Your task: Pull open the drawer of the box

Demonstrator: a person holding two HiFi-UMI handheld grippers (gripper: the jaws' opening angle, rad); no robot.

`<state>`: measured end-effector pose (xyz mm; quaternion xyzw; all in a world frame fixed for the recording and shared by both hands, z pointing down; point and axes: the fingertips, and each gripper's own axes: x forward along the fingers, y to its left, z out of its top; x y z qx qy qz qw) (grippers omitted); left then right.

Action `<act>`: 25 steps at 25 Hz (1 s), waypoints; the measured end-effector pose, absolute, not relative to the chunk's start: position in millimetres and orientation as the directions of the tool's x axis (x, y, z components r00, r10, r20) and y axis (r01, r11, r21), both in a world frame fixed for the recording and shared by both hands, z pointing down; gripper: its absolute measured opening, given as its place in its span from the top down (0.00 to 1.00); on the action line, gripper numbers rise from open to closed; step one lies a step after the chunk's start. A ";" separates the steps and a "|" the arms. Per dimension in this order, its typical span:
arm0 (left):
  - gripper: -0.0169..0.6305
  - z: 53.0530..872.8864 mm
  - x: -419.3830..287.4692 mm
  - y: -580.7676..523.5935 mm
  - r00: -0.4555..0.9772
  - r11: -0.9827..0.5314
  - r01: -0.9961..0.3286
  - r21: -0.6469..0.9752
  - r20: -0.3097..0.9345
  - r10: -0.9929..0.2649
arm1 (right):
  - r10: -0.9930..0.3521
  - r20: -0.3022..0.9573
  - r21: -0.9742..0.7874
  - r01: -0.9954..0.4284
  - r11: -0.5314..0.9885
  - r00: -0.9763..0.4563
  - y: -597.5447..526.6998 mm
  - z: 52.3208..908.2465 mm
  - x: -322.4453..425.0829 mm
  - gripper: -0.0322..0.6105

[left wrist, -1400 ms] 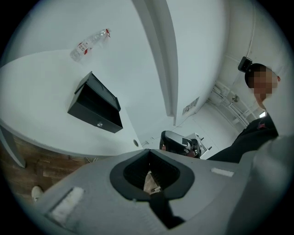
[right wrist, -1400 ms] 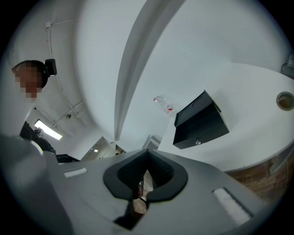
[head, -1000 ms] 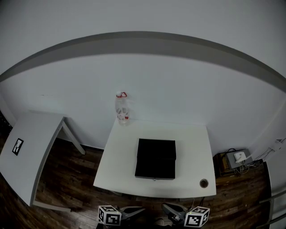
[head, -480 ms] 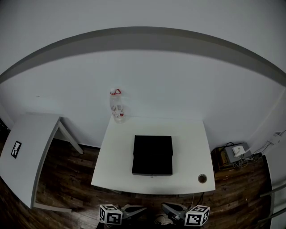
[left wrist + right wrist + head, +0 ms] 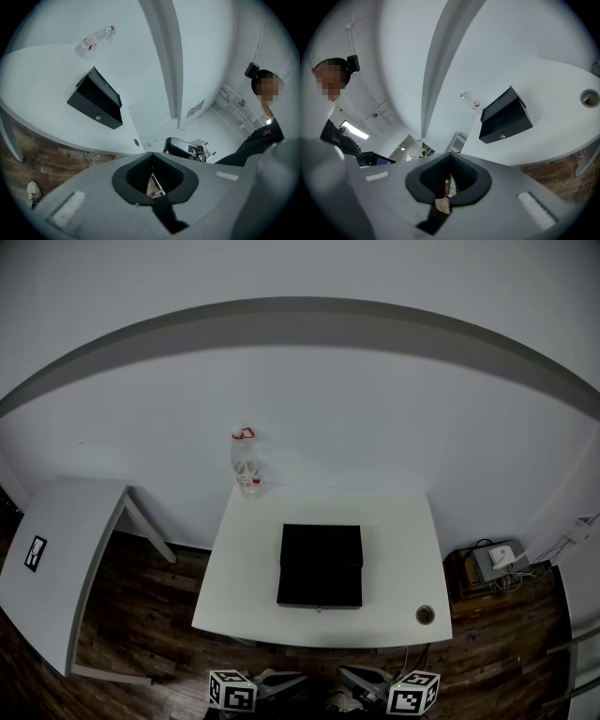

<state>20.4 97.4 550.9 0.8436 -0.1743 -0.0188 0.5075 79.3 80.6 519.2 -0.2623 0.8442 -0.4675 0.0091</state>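
Left hand-held gripper (image 5: 152,157) closed empty, right hand-held gripper (image 5: 449,157) likewise, black drawer box (image 5: 320,565) on white surface (image 5: 403,531), plastic bottle (image 5: 246,463) with unreadable red label

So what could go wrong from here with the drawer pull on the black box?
1. The black rectangular box sits loose on the smooth white table with nothing bracing it; a pull may drag the whole box toward the near edge.
2. The small round drawer knob is a tiny target, so the jaws could slip off it.
3. The left gripper and right gripper are both shut and short of the table; either must open before grasping.
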 end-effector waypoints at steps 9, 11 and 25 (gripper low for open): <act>0.97 550.7 20.2 95.2 0.936 -0.421 -0.279 0.863 0.147 -0.320 | -0.445 0.225 -0.790 -0.430 0.437 -0.867 80.5 518.4 78.6 0.94; 0.97 550.6 21.4 95.3 0.936 -0.421 -0.279 0.863 0.146 -0.320 | -0.444 0.226 -0.786 -0.432 0.443 -0.867 81.3 518.3 78.8 0.94; 0.97 552.1 23.5 92.2 0.939 -0.418 -0.275 0.866 0.149 -0.309 | -0.450 0.231 -0.783 -0.440 0.440 -0.863 78.2 518.7 80.0 0.94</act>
